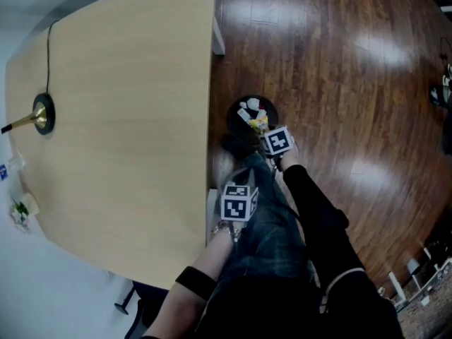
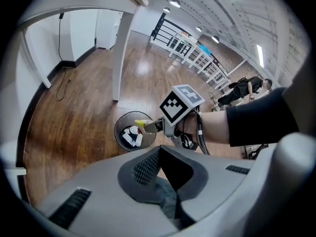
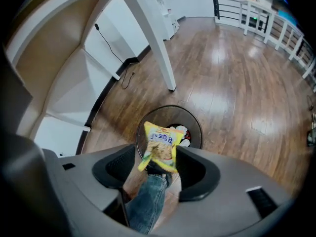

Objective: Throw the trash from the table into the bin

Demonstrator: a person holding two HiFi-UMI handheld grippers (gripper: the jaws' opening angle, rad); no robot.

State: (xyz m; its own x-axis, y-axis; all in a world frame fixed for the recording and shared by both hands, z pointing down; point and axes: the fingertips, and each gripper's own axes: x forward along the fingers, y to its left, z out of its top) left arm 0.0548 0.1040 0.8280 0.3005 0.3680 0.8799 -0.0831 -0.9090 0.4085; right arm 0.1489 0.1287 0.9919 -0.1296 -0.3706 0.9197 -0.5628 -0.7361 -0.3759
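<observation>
A round black bin stands on the wood floor beside the table edge, with white scraps inside. My right gripper hangs straight above it, its marker cube over the rim. A yellow snack packet sits between the jaws, which stand apart; a gap shows beside the left pad. The bin's rim lies just beyond the packet. My left gripper is shut with nothing in it and hangs nearer my body, its cube over my leg. From there I see the bin and the packet's tip.
The light wooden table fills the left, with a gold cable grommet and a black cord. A small white-and-green item lies past its left edge. A white table leg stands behind the bin. My jeans leg is below the grippers.
</observation>
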